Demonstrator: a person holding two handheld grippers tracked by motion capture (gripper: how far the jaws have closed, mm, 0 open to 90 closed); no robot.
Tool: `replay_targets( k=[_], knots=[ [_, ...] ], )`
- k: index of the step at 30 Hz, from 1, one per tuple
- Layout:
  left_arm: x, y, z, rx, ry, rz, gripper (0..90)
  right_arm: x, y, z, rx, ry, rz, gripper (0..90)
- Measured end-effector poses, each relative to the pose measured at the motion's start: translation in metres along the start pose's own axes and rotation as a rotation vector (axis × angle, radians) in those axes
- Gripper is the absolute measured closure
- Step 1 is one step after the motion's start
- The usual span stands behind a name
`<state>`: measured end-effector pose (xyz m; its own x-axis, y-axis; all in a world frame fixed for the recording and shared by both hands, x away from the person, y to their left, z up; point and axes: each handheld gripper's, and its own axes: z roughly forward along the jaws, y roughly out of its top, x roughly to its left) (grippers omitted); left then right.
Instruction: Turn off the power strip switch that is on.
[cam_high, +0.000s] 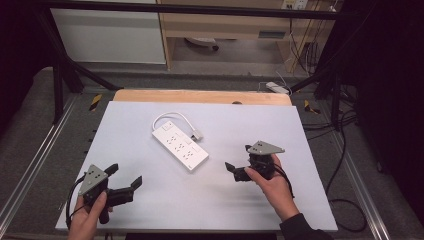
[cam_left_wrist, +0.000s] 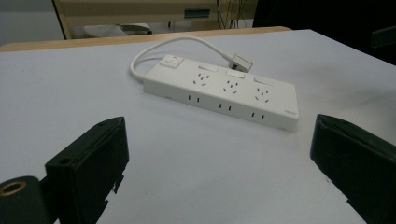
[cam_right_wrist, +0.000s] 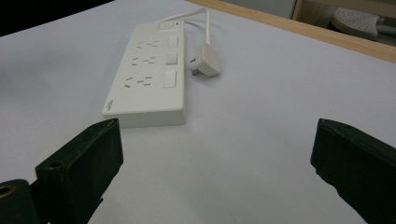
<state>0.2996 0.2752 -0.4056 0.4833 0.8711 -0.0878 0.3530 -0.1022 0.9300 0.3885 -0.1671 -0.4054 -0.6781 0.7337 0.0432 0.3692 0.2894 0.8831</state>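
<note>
Two grippers, one power strip on a white table (cam_high: 150, 200). Left gripper (cam_high: 125, 176), at 7 o'clock: jaws spread wide, holding nothing. Power strip (cam_high: 180, 146), centre, lying flat at an angle; its cord (cam_high: 172, 116) loops to a plug (cam_high: 197, 134) just beside it. Right gripper (cam_high: 239, 160), at 4 o'clock: jaws parted, empty, near the strip's end.

Pale grey-white bench (cam_high: 150, 200) with a light wooden strip (cam_high: 200, 96) along its far edge. Behind that strip there's a light wooden shelf unit (cam_high: 225, 25) and, left of it, a white cabinet panel (cam_high: 107, 35). Black metal frame bars (cam_high: 190, 9) cross above the strip. Right of the bench, black cables (cam_high: 345, 200) trail over grey carpet floor (cam_high: 30, 125); it's dark out there.
</note>
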Motion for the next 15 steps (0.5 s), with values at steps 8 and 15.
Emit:
replay_targets(
  k=[8, 15],
  knots=[
    [0.0001, 0.0000, 0.0000, 0.000, 0.001, -0.001, 4.3, 0.0024, 0.0053, 0.0038, 0.000, 0.006, -0.008, 2.7],
    [0.0001, 0.0000, -0.0002, -0.001, 0.000, -0.001, 4.3, 0.0048, 0.0085, 0.0080, 0.006, 0.010, -0.011, 2.7]
  ],
)
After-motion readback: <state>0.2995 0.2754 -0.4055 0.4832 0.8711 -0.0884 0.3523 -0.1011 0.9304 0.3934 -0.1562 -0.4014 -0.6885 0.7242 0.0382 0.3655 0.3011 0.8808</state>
